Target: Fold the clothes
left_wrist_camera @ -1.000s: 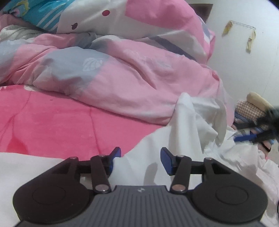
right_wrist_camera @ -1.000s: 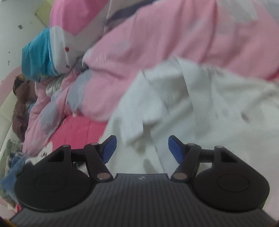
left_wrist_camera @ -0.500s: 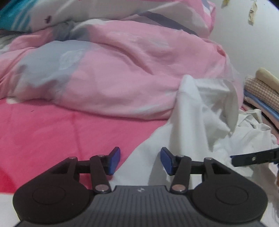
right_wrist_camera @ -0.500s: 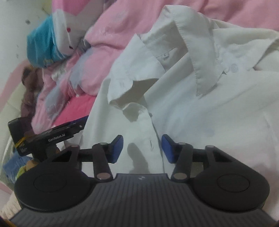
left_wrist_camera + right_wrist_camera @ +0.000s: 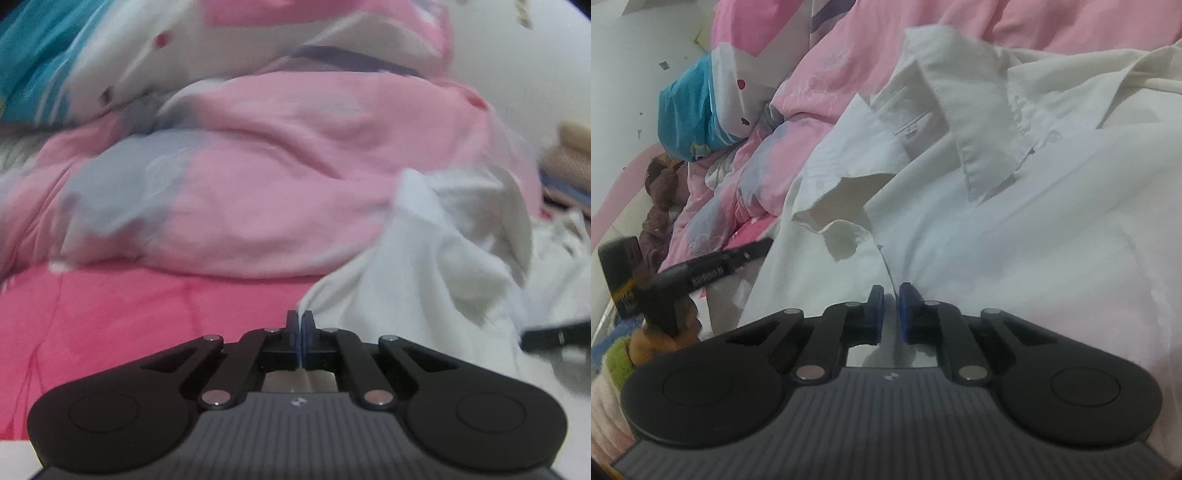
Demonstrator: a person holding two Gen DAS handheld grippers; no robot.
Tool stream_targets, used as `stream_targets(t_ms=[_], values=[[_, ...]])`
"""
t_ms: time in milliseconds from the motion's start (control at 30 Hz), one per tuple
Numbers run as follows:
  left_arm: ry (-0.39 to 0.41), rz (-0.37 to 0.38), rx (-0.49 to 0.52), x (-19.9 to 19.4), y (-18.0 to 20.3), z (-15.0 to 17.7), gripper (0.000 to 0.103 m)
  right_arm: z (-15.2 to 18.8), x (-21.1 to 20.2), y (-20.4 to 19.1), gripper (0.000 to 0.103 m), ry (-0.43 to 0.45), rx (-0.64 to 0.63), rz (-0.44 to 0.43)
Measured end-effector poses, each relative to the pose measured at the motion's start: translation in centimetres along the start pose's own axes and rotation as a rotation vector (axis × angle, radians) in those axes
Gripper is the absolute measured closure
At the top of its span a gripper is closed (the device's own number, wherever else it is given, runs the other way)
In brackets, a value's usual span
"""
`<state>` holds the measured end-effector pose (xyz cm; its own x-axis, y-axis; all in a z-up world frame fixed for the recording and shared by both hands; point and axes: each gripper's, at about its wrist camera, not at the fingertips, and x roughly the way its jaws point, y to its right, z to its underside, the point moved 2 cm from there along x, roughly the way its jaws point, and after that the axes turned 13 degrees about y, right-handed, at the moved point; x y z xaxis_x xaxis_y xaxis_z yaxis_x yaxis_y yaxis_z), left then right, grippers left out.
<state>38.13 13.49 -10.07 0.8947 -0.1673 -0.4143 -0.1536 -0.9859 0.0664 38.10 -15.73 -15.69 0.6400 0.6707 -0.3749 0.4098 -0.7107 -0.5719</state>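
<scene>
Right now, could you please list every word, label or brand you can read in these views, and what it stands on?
None is legible.
White lettering on the left gripper's side: too blurred.
Collar tag of the white shirt: too small.
Yellow sticker behind it: blurred.

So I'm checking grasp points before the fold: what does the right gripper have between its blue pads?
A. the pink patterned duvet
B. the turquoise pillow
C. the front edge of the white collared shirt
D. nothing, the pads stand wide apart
C: in the right wrist view the right gripper has its blue pads nearly together on a raised ridge of the white collared shirt, along its front edge, well clear of the pink patterned duvet.
</scene>
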Motion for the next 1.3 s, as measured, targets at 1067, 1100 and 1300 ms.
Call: stream_targets(t_ms=[1067, 1100, 1300], values=[[0.067, 0.018, -0.303, 0.8, -3.4, 3.0, 0.094, -4.0, 7.2, -8.1, 0.101, -0.059, -0.363, 0.019], [0.067, 0.02, -0.312, 0.8, -3.5, 3.0, 0.093, -4.0, 7.0, -8.1, 0.101, -0.048, -0.371, 0.032], [0.068, 0.021, -0.334, 0.7, -3.7, 3.0, 0.093, -4.4, 5.2, -8.2, 0.103, 0.023, -0.443, 0.136]])
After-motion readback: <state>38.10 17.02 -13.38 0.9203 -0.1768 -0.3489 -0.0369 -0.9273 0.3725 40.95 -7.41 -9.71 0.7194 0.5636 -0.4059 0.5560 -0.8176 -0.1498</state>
